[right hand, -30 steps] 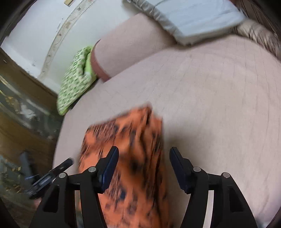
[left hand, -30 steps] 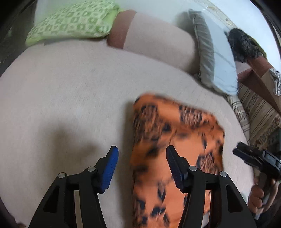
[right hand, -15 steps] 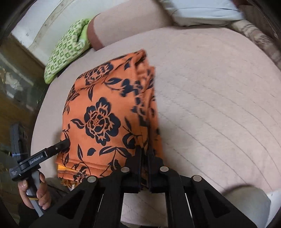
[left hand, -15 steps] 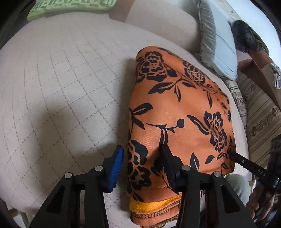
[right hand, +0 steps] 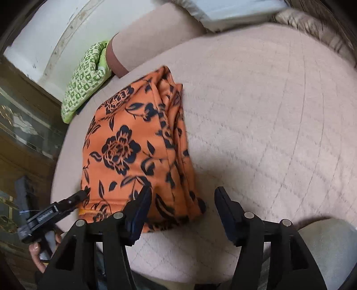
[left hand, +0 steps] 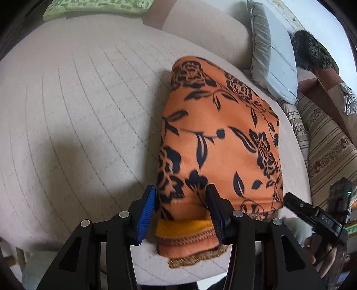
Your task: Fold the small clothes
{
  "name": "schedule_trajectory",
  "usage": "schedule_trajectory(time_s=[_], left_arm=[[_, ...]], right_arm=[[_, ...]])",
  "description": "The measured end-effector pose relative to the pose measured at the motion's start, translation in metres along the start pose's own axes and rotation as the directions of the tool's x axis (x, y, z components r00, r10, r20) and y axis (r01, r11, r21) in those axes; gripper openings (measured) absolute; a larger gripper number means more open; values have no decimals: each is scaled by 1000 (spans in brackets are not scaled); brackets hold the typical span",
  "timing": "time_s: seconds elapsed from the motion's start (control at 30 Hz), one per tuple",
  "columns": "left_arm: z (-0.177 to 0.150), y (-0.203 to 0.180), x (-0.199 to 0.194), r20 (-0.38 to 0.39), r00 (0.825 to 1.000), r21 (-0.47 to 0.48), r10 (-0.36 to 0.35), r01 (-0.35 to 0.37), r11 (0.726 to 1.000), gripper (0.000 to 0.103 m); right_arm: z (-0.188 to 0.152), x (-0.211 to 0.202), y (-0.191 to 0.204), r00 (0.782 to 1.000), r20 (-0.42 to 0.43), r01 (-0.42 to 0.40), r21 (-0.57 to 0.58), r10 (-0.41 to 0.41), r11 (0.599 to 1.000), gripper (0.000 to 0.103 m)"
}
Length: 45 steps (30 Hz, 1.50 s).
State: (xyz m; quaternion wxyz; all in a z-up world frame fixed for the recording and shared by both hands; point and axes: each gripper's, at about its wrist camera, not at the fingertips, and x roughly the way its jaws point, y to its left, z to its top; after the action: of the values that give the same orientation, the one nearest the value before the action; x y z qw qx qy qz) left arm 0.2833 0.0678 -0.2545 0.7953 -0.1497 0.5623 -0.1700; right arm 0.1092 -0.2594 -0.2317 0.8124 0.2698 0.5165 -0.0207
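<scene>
An orange garment with black flowers (left hand: 218,142) lies folded on the beige quilted cushion (left hand: 78,111), its yellow-banded hem (left hand: 185,225) at the near edge. My left gripper (left hand: 181,189) straddles the garment's near left corner; the cloth lies between the blue pads (left hand: 146,209) without being pinched. In the right wrist view the same garment (right hand: 133,151) lies left of centre. My right gripper (right hand: 183,190) is over its near right corner with the jaws opening; one finger is above the cloth, the other above bare cushion (right hand: 267,111). Each gripper's tip also shows in the other's view.
A green patterned pillow (left hand: 96,6) and a beige bolster (left hand: 200,29) lie at the back. A grey pillow (left hand: 274,58) and a striped cushion (left hand: 323,145) sit to the right. The cushion's near edge runs just below the grippers. A hand (right hand: 38,252) holds the left gripper's handle.
The garment, blurred and moving a second ago, now lies flat. The right gripper, shut on its folded edge half a second ago, has let go and stands open. Both grippers drew back slightly.
</scene>
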Motion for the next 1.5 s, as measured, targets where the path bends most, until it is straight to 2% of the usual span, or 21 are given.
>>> schedule_trajectory(time_s=[0.13,0.27,0.33,0.37,0.4,0.43,0.47,0.5,0.6,0.67,0.7,0.73,0.8,0.87,1.0,1.07,1.13,1.17,1.23,1.37,1.5], left_arm=[[-11,-2,0,7,1000,-18,15,-15,1000,47],[-15,-7,9,-8,999,-3,49,-49,999,50],[-14,-8,12,-7,998,1,59,-59,998,50],[-15,-9,12,1,998,3,59,-59,998,47],[-14,-9,13,6,998,14,57,-57,998,44],[-14,-11,14,10,998,26,57,-57,998,36],[-15,-12,13,14,998,38,62,-63,997,23],[-15,-14,10,20,999,50,45,-46,998,16],[-18,-18,-19,109,994,54,-28,23,998,13],[-27,-15,-27,116,992,39,-42,38,998,13],[-30,-15,-22,92,996,37,-22,18,999,13],[-31,-17,-17,72,997,49,17,-20,999,14],[-29,-27,-5,41,995,88,89,-92,992,16],[-28,-33,-1,27,990,107,136,-138,985,20],[-26,-36,-11,50,991,110,121,-125,986,29],[-26,-26,-25,73,995,62,64,-68,996,34],[-25,-17,-42,116,992,36,42,-46,998,43],[-19,-15,-49,147,988,26,39,-43,999,49],[-6,-15,-56,178,983,13,35,-38,999,53],[35,-21,-38,157,987,6,32,-34,999,53],[78,-18,-4,132,991,-28,-2,6,1000,53]], right_arm=[[1,17,-8,992,-59,-111,26,112,993,61],[1,32,-5,989,-91,-112,13,113,994,62],[-2,30,-10,989,-91,-117,20,119,993,48],[-3,30,-12,988,-92,-124,23,126,992,43],[-4,30,-14,985,-100,-142,25,144,990,32],[-6,31,-15,978,-116,-171,27,173,985,19],[-7,31,-14,975,-123,-183,20,184,983,19],[-8,29,-12,978,-118,-173,3,172,985,15],[-8,10,-4,982,-71,-179,-39,176,983,13],[-9,-4,-3,978,-46,-205,-50,202,978,13],[-10,-7,-3,978,-50,-204,-48,201,978,13],[-12,-5,-3,979,-61,-196,-41,194,980,13],[-16,9,-6,987,-104,-128,-37,123,991,14],[-12,17,-4,988,-128,-98,-44,91,994,15],[-13,4,0,993,-91,-83,-76,76,994,30],[-11,-11,5,998,-39,-60,-88,57,994,36],[-7,-27,5,996,11,-84,-81,85,993,63],[-3,-31,6,994,23,-102,-79,104,992,66],[11,-33,13,993,33,-112,-98,116,989,66],[61,-15,31,991,32,-128,-134,133,983,65],[109,19,41,992,28,-118,-130,123,984,45]])
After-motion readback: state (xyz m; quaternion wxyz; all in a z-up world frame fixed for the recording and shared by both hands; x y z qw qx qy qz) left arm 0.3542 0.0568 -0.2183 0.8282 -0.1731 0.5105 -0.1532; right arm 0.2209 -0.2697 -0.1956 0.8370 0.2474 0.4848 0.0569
